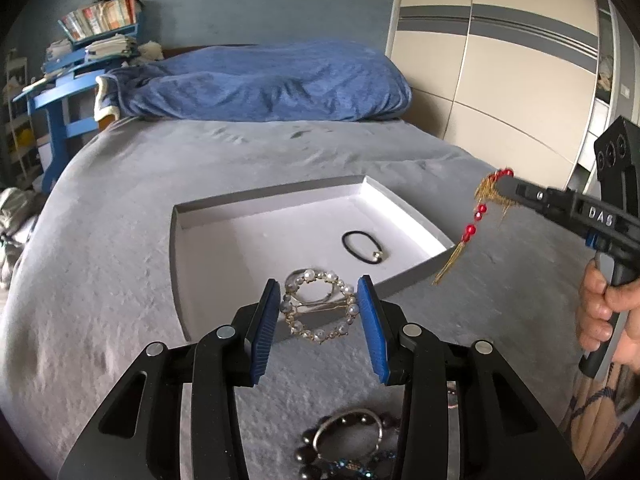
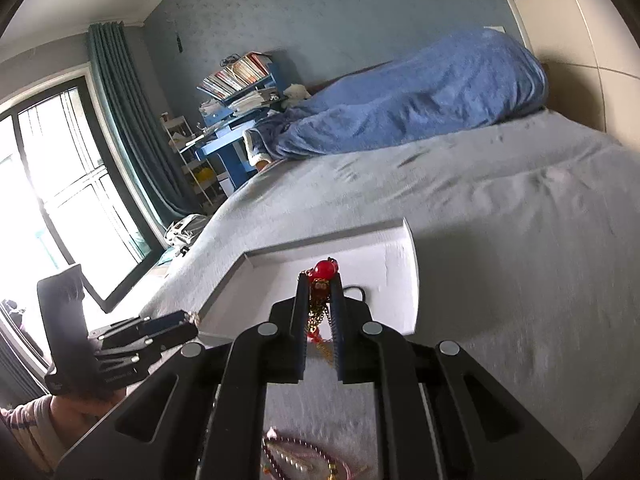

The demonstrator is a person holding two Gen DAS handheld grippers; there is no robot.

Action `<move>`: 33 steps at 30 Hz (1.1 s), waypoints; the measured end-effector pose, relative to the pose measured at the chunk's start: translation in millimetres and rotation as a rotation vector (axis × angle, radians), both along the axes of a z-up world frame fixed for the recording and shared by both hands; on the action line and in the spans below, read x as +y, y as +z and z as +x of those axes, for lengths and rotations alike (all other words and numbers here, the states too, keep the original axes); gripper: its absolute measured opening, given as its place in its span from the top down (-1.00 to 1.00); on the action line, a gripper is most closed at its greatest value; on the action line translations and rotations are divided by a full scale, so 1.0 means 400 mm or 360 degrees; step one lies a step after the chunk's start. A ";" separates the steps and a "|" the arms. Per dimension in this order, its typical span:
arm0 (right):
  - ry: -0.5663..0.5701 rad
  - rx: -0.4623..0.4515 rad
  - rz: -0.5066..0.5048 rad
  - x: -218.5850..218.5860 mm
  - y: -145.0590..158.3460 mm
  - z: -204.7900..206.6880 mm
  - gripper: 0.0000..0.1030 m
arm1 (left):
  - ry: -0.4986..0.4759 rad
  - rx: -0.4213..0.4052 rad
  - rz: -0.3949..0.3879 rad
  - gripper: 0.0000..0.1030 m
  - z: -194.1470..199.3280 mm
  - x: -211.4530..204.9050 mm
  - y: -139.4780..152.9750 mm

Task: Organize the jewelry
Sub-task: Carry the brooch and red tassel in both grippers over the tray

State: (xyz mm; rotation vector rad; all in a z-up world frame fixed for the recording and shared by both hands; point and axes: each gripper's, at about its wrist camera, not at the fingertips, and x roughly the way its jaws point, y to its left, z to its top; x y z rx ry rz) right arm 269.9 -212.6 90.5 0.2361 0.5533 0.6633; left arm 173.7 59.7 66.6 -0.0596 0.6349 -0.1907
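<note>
A: Starting at the left, what did the left tongs (image 1: 318, 312) have?

B: They were clamped on the pearl ring brooch (image 1: 319, 306), one blue pad against each side of the circle, held above the near rim of the white tray (image 1: 404, 280). It looked light and stiff, but I'd judge the pearls and the thin gold wire fragile, and the round beads slippery under flat pads. Gripping across the full width, as here, seemed the safest hold.

A: And inside the tray?

B: Only a black hair tie (image 1: 363, 246) lay towards its right side, so most of the floor was bare. The walls were low, and I'd expect little trouble clearing them.

A: Further right?

B: The right tongs (image 2: 319, 284) were pinched tight on a red-bead and gold-chain piece (image 1: 478, 216), held near its top, the rest dangling free off the tray's right edge. It was limp and light; I'd expect it to swing and possibly snag on the rim.

A: Room to move?

B: The grey bed (image 1: 120, 240) lay open all round the tray. More beaded jewelry (image 1: 344, 444) sat just beneath the left tongs, still outside the tray.
</note>
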 end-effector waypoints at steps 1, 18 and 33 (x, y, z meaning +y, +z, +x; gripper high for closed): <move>0.0003 -0.0010 0.0009 0.003 0.006 0.003 0.81 | 0.0000 -0.0002 0.0005 0.19 0.003 0.001 0.001; 0.0051 -0.0093 0.0010 0.097 0.073 0.095 0.81 | 0.0053 0.0014 0.0031 0.19 0.114 0.052 -0.001; 0.0088 0.0159 -0.0340 0.197 -0.074 0.187 0.81 | 0.0057 0.0163 0.0066 0.19 0.205 0.058 -0.080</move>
